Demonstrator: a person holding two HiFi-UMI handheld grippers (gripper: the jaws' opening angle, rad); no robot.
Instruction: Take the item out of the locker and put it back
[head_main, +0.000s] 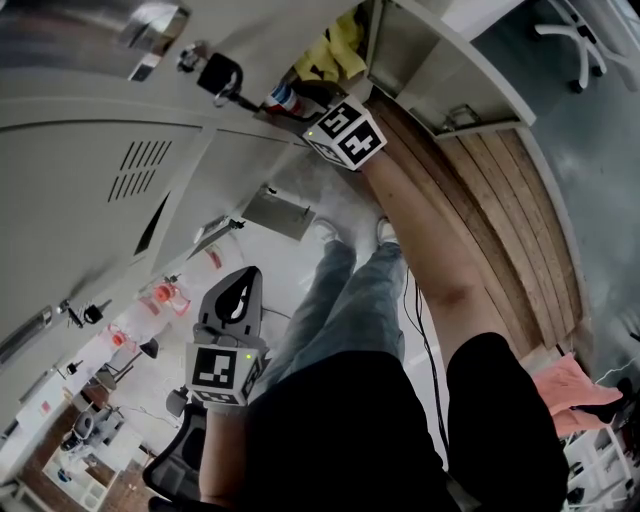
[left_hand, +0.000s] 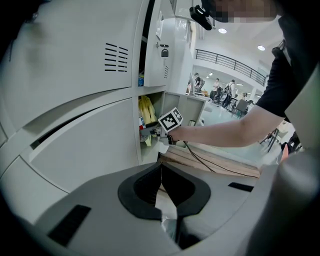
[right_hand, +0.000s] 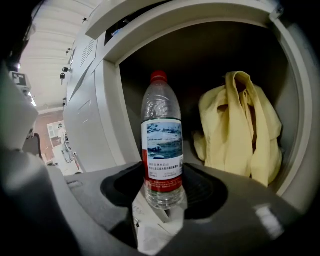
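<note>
Head view: your right gripper (head_main: 305, 115) is at the open compartment of the locker (head_main: 120, 150), with the bottle (head_main: 283, 98) in its claw and a yellow cloth (head_main: 335, 55) inside the locker. Your left gripper (head_main: 238, 295) hangs low, apart from that open compartment. Left gripper view: claw clenched, nothing in it, pointing toward the locker. Right gripper view: claw grasping the bottle's lower body. The bottle is upright at the locker's opening, red cap up, and the yellow cloth is deeper inside the locker.

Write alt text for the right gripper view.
The right gripper grips an upright clear water bottle with a red cap before an open locker; a yellow cloth is inside, to its right.
</note>
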